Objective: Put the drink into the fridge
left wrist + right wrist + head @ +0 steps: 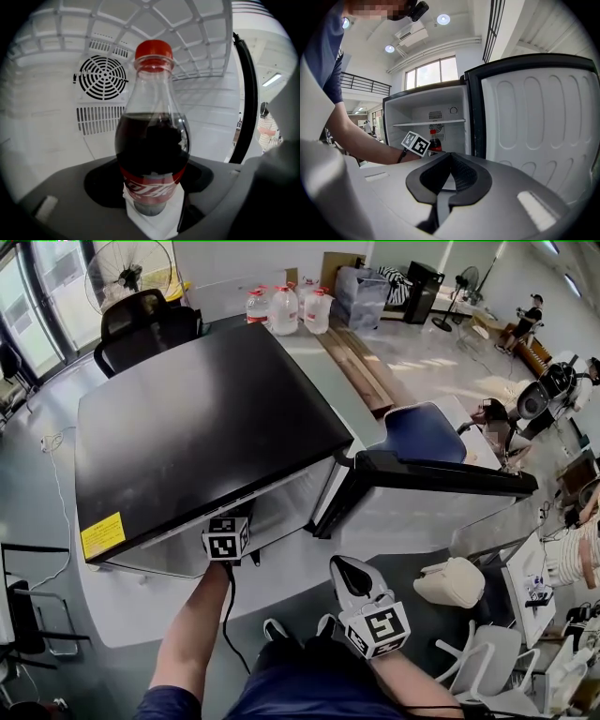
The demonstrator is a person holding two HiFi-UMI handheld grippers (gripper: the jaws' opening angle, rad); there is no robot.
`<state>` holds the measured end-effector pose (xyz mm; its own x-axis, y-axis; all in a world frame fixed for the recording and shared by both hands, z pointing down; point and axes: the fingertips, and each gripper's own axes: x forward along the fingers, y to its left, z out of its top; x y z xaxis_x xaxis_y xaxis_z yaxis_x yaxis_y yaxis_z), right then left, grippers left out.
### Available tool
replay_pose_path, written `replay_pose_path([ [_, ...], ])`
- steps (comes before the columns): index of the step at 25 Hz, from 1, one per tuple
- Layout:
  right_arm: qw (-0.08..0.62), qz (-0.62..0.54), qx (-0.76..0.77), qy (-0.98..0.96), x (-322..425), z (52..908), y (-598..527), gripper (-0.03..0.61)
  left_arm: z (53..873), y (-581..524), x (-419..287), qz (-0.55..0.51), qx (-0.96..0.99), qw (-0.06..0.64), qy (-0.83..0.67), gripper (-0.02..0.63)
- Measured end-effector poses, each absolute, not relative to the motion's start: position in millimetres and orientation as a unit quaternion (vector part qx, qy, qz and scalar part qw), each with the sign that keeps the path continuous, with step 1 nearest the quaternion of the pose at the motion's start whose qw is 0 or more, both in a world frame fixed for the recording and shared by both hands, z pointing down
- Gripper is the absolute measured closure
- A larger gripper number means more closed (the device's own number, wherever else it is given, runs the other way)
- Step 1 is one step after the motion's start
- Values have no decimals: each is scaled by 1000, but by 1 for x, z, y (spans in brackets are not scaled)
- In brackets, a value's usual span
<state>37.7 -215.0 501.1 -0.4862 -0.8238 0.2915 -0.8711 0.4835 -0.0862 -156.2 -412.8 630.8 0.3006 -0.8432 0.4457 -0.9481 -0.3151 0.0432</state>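
The fridge [206, 427] fills the upper left of the head view, and its door [427, 479] stands swung wide open at centre right, so the opening step looks done. The cola bottle [152, 140] is upright inside the cabinet. In the right gripper view it sits left of centre, below the wire shelf [429, 123], and in the left gripper view the round fan vent [102, 77] on the back wall lies behind it at upper left. The left gripper [227, 540] reaches into the opening, its jaws pinching the bottle low on the body, around the red label. The right gripper [450, 157] hangs outside, low in the head view, with its fingers pressed together on nothing.

What remains, as I judge it, is to set the bottle down, let go, draw the left gripper out and close the door.

The head view shows none of the interior, because the fridge's black top covers it. The bottle's base is cut off behind the gripper body in both gripper views, so it may be resting on the fridge floor or hanging just above it; I cannot tell which. The fridge floor and any lower shelf are out of sight.
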Motion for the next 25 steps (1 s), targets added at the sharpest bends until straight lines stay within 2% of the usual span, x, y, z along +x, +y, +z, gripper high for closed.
replay_pose_path([
  [25,70,103,475,-871,35,484,-225,572,589,-359,-164,137,787,142,-584,296],
])
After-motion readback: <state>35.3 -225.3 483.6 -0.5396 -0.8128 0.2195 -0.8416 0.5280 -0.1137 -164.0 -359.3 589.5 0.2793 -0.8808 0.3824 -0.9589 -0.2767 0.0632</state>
